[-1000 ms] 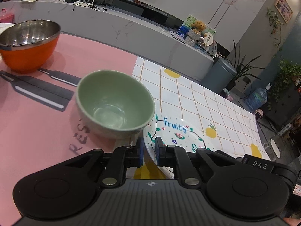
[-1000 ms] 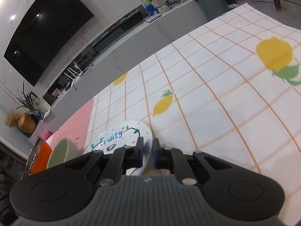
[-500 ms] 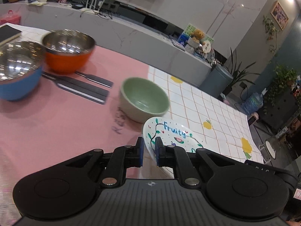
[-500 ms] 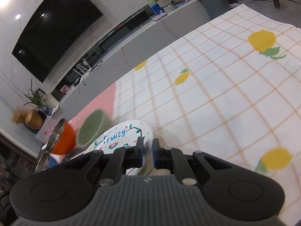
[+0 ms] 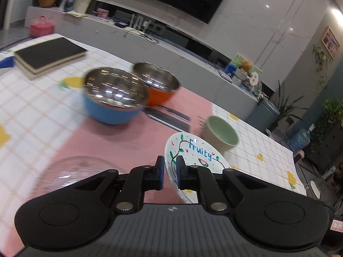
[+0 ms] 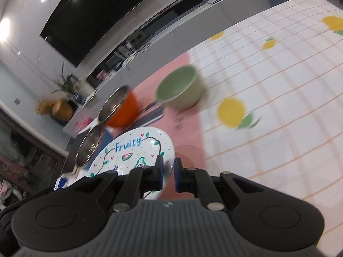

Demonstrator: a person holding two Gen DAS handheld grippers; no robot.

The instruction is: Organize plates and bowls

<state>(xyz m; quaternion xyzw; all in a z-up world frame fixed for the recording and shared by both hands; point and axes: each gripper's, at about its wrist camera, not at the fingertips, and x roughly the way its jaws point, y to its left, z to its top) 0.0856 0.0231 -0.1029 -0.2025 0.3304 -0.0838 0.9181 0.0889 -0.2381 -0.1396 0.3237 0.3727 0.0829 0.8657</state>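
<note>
Both grippers hold the white "Fruity" plate (image 5: 193, 158) by opposite rims, lifted above the table. My left gripper (image 5: 170, 172) is shut on its left rim. My right gripper (image 6: 167, 172) is shut on its right rim, where the plate (image 6: 133, 150) shows again. A green bowl (image 5: 221, 133) stands beyond the plate, also in the right wrist view (image 6: 180, 88). An orange bowl (image 5: 157, 85) and a blue bowl (image 5: 114, 98), both steel-lined, stand further left. A clear glass plate (image 5: 72, 171) lies on the pink mat below my left gripper.
A black notebook (image 5: 49, 53) lies at the far left of the table. Dark cutlery (image 5: 169, 115) lies on the pink mat (image 5: 133, 141) between the bowls. The lemon-print checked cloth (image 6: 278, 107) spreads to the right.
Both grippers have lifted the plate and carried it left and back; the bowls now look farther off, and the blue bowl and glass plate have come into view.
</note>
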